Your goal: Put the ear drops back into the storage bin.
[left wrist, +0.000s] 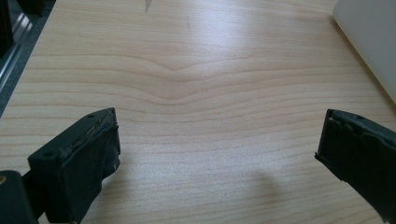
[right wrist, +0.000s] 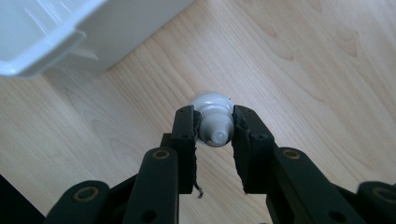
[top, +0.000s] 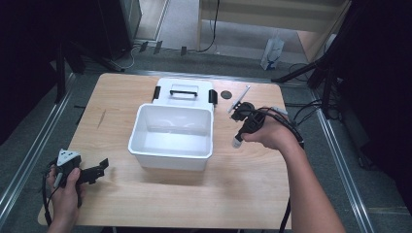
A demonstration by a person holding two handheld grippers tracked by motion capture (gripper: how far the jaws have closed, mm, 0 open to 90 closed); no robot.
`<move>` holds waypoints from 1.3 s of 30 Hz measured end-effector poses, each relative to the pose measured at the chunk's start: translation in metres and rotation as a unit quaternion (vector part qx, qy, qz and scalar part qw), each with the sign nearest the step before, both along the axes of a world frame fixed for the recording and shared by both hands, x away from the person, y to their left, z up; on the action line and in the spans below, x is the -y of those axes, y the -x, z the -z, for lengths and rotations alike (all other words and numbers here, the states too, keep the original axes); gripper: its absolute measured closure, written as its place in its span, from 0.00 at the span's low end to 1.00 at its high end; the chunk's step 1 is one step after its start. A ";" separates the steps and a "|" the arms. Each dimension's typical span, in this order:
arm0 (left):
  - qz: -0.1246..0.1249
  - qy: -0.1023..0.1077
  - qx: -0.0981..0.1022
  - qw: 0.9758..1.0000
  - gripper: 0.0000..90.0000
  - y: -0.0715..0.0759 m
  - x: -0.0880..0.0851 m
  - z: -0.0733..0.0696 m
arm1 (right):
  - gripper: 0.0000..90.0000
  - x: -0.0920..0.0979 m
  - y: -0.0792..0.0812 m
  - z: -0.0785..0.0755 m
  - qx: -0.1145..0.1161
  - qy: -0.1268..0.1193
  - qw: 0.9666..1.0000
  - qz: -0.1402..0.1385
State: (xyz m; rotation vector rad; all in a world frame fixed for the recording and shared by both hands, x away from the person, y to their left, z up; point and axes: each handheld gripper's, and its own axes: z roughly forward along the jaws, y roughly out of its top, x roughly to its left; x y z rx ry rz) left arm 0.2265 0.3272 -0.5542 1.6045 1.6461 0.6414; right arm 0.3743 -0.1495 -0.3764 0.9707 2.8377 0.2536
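**Right gripper pinches a small white bulb beside the tub**

The right gripper [right wrist: 215, 128] has its two black jaws pressed onto a small white bulb [right wrist: 214, 122], one pad on each side of its ribbed neck, the rounded end pointing away from the gripper toward the worktop [right wrist: 303, 60]. In the high view the same bulb [top: 237, 142] hangs at the lower tip of the right gripper [top: 239, 138], clear of the wood, with the white tub [top: 172, 156] just to the gripper's left. The tub is open at the top, and its lid [top: 184, 90], with a handle and black clips, lies on the worktop touching the tub's far wall. Beyond the right gripper lie a thin white stick [top: 239, 99] and a dark round disc [top: 226, 94].

The left gripper [left wrist: 217, 154] has its jaws spread wide with bare wood between them; the tub's wall [left wrist: 369, 37] stands off to its upper right. In the high view the left gripper [top: 97, 170] rests low near the worktop's near left corner, well apart from the tub.
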 end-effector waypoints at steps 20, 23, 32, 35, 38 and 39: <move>-0.001 0.004 0.001 1.000 0.00 -0.001 0.000 0.000 | 0.80 -0.043 -0.006 -0.047 0.015 -0.001 0.999 -0.045; -0.001 0.003 0.001 1.000 0.00 -0.001 0.000 0.000 | 0.80 -0.049 -0.006 -0.052 0.020 -0.004 0.998 -0.051; 0.000 0.004 0.000 1.000 0.00 -0.001 -0.001 0.000 | 0.80 -0.069 -0.007 -0.063 0.028 -0.006 0.997 -0.073; 0.001 0.003 0.000 1.000 0.00 -0.001 -0.001 0.000 | 0.80 -0.076 -0.006 -0.063 0.028 -0.008 0.996 -0.081; 0.001 0.003 0.000 1.000 0.00 -0.001 -0.001 0.000 | 0.80 -0.084 -0.006 -0.062 0.028 -0.012 0.995 -0.091; 0.001 0.003 0.000 1.000 0.00 -0.001 -0.001 0.000 | 0.80 -0.087 -0.006 -0.061 0.028 -0.011 0.995 -0.094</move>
